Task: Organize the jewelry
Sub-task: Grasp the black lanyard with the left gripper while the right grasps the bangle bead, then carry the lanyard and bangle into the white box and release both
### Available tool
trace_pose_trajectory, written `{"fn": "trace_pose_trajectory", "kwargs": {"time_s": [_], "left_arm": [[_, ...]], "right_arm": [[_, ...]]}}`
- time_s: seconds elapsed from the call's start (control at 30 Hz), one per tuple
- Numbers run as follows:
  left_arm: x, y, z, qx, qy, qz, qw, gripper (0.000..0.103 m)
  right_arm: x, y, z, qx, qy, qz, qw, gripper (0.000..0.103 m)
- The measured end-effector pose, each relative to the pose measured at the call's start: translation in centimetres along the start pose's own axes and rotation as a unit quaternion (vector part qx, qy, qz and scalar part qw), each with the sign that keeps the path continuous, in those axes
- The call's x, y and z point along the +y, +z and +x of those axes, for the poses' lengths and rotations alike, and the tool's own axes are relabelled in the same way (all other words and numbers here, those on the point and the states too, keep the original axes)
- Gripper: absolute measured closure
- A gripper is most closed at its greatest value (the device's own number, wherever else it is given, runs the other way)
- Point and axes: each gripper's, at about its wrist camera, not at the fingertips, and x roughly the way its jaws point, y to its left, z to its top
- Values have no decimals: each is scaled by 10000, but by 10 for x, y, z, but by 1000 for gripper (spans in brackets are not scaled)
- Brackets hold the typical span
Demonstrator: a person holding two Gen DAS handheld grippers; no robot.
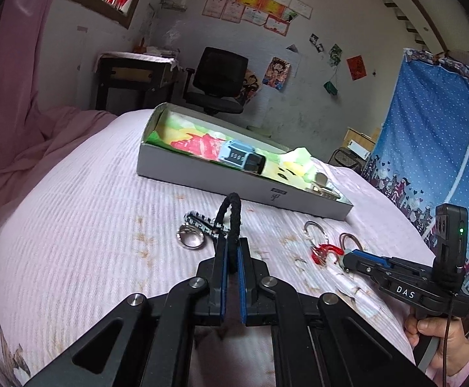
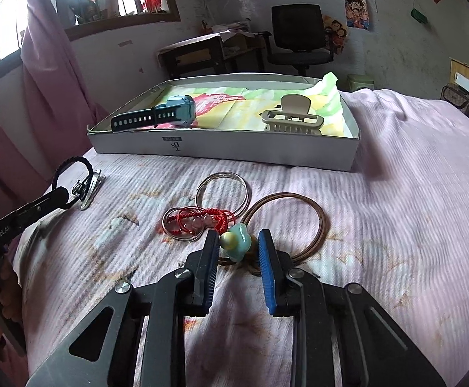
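Left fingers (image 1: 233,251) clamped on black hair tie (image 1: 234,216), right fingers (image 2: 238,242) apart, above pink bedspread (image 2: 395,209).

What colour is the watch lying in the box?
Light blue case with a dark strap; the watch shows best in the right wrist view, inside the box.

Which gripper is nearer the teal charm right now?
Right. The right gripper has its open fingers on either side of the teal charm; the left gripper is off to the left, shut on the black braided band.
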Motion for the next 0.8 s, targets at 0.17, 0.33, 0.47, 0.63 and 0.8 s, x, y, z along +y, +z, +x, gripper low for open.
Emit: {"fn": "trace_pose_trajectory", "kwargs": {"time_s": [0.17,0.33,0.47,0.63,0.8], "left_arm": [[-12,-3,-9,-92,-167,183,9996,97],[-23,-8,-17,-110,-313,250,9991,97],[-26,-10,-24,-103,-473,190,9986,97],[-34,-12,-28,-13,-745,199,9970,97],[-47,-16,-30,84,-944,328,9950,97]], "right_arm": [[4,-3,-11,-142,-30,-84,9999,85],[5,-6,-24,-268,-37,-118,9996,85],[2,-6,-36,-410,-17,-80,9991,85],[-1,-3,-47,-622,24,-26,9981,85],[-2,-1,-52,-747,54,4,9972,85]]}}
